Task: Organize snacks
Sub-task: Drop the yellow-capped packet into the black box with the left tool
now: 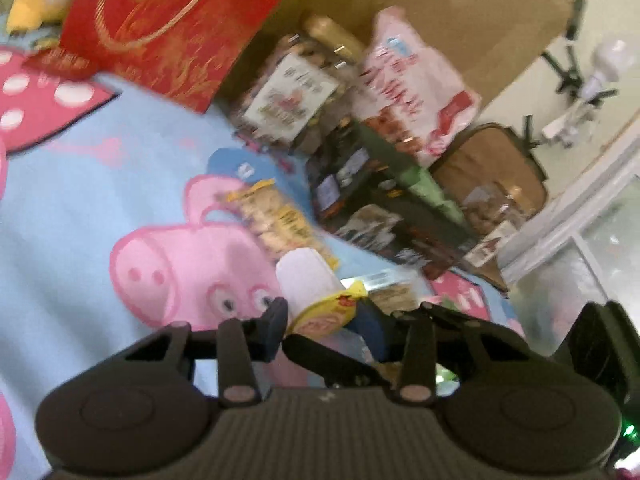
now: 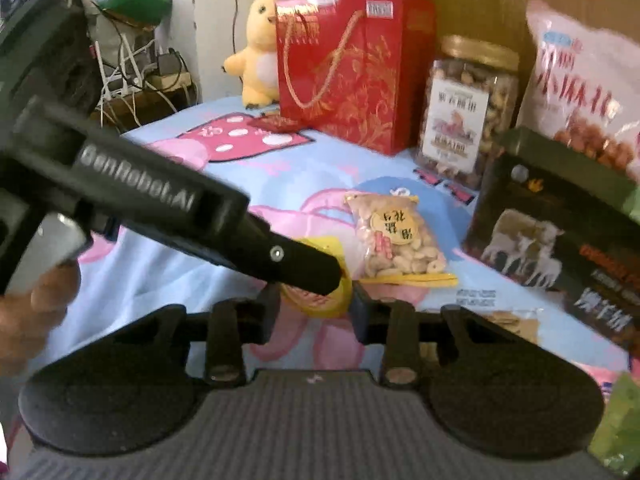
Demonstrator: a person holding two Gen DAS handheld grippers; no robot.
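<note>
Right wrist: left gripper across yellow packet, nut bag beyond.

A bed with a blue cartoon-pig sheet carries a red gift bag, a nut jar, a dark box, and a small cashew packet.
</note>
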